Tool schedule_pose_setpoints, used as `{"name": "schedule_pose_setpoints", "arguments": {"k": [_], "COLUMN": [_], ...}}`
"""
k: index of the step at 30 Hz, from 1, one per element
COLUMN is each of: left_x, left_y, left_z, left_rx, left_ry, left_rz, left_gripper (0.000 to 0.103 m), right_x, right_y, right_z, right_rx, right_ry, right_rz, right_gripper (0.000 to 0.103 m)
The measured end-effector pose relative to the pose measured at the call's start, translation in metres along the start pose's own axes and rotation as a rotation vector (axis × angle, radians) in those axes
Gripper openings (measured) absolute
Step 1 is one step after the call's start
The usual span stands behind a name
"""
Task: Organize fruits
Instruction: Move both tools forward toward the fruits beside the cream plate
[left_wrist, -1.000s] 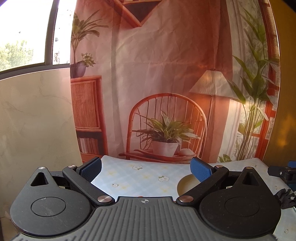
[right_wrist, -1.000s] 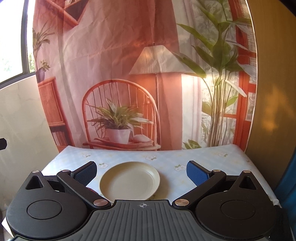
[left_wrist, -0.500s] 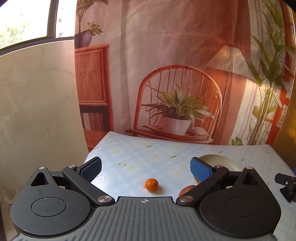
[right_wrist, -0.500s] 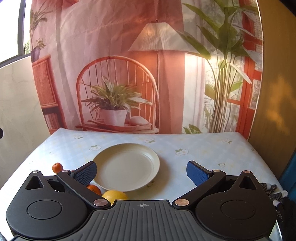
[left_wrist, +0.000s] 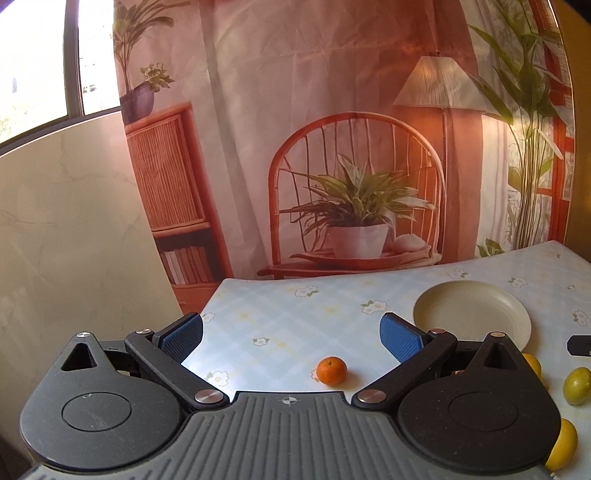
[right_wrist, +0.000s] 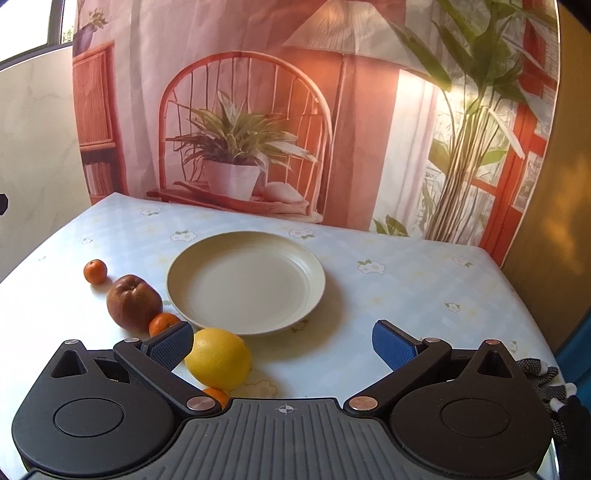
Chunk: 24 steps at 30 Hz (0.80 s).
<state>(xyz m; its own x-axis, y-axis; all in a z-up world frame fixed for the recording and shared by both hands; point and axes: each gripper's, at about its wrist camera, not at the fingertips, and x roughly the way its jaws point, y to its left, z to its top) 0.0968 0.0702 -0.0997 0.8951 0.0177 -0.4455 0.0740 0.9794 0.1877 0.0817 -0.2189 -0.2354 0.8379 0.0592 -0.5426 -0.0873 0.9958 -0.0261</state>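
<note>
Left gripper (left_wrist: 291, 338) spread wide, empty, small orange (left_wrist: 331, 370) lying just ahead between fingers. Right gripper (right_wrist: 282, 341) likewise apart, lemon (right_wrist: 218, 359) beside left finger, plate (right_wrist: 245, 282) beyond.

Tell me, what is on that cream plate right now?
Nothing: the cream plate lies bare in the right wrist view. The lemon, the apple and the mandarins lie beside it on the tablecloth.
</note>
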Motion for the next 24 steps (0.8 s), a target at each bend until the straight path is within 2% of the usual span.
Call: {"name": "schedule_pose_setpoints", "arguments": {"k": [3,5,10,14,16,18,24], "left_x": [0.004,0.008,0.014,0.015,0.015,0.014,0.010], "left_y": [-0.001,-0.001,0.009,0.010,0.009,0.008,-0.002], "left_z": [-0.007,-0.011,-0.021,-0.030,-0.033,-0.035,-0.038], "left_rx": [-0.025,-0.047,-0.149,-0.174,-0.171,-0.172,-0.135], "left_ry": [0.021,0.036,0.080,0.106,0.110,0.114,0.117], "left_rz": [-0.040,-0.077,-0.173,-0.173,-0.172,-0.177,-0.194], "left_gripper": [0.103,0.103,0.103,0.103,0.103,0.103,0.102], "right_x": [0.003,0.006,0.014,0.018,0.022,0.027,0.042], "right_y": [-0.001,0.000,0.003,0.002,0.003,0.004,0.004], "right_z": [-0.004,-0.006,-0.011,-0.016,-0.017,-0.018,-0.021], "right_rx": [0.001,0.002,0.011,0.027,0.026,0.025,0.057], "right_ry": [0.026,0.051,0.119,0.155,0.174,0.199,0.261], "right_rz": [0.037,0.068,0.109,0.135,0.154,0.168,0.216], "right_gripper": [0.102,0.097,0.074,0.058,0.047,0.041,0.040]}}
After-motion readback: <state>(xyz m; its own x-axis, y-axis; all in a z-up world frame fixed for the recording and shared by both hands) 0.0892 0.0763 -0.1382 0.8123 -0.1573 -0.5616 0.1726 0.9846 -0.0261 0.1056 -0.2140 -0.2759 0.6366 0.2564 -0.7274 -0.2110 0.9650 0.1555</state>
